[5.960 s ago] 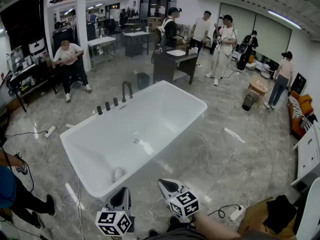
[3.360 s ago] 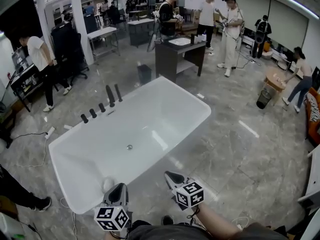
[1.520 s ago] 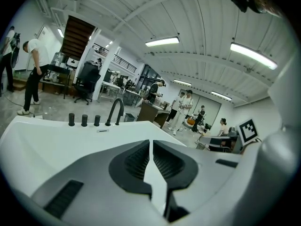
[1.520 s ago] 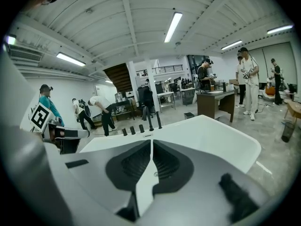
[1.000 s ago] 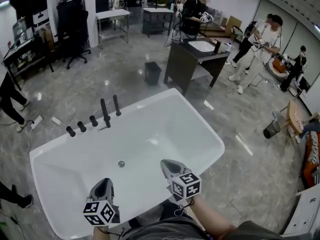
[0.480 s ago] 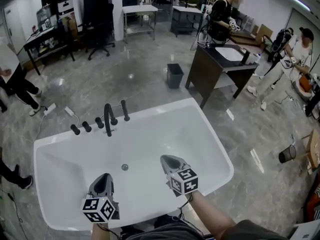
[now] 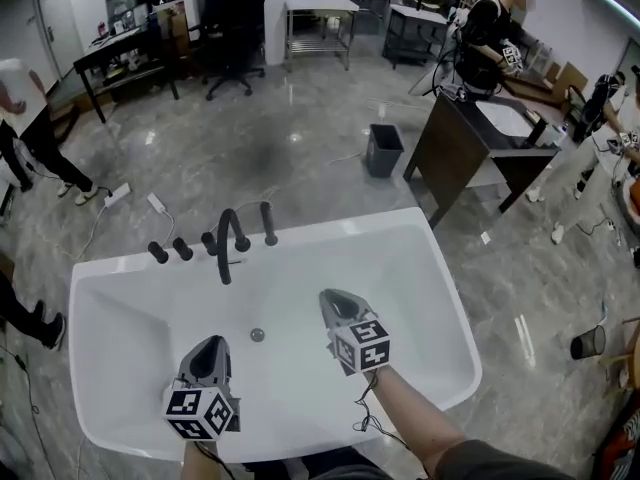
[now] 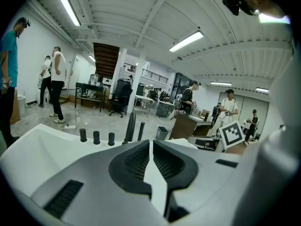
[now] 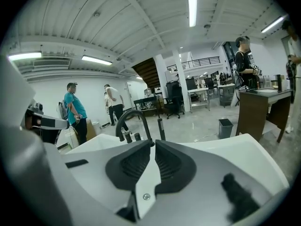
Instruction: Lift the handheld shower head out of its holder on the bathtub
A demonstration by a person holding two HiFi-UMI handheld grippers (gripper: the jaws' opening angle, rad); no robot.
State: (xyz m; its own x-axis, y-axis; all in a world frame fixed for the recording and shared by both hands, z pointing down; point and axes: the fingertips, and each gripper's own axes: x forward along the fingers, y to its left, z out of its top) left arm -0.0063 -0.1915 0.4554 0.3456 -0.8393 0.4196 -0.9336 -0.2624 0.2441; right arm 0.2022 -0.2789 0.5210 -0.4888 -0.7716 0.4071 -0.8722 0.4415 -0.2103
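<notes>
White freestanding bathtub (image 7: 110, 298) across the middle of the head view, seen from above, with a round drain (image 7: 257, 335) in its floor. On the far rim, toward the tub's upper left: three short black knobs (image 7: 183, 249) in a row. Next to them, a curved black faucet spout (image 7: 228, 240) arching over the basin. Just right of the spout, the handheld shower head (image 7: 268, 223), a slim black stick upright on the rim, untouched, its holder too small to make out.

Left tool (image 7: 207, 346) at the lower left, above the near part of the tub, clenched, with the pads meeting at the tips in the left gripper view and nothing between them. Right tool (image 7: 336, 299) at lower centre, above the tub floor right of the drain, likewise clenched and empty. Both aimed toward the far rim and well apart from the shower head.

In the right gripper view, spout and shower head side by side directly above the closed jaws.

Beyond the tub, a glossy grey floor (image 7: 250, 138), a dark bin (image 7: 382, 150), a dark cabinet (image 7: 470, 153) with a basin at the upper right, and a person (image 7: 490, 28) standing behind it.
</notes>
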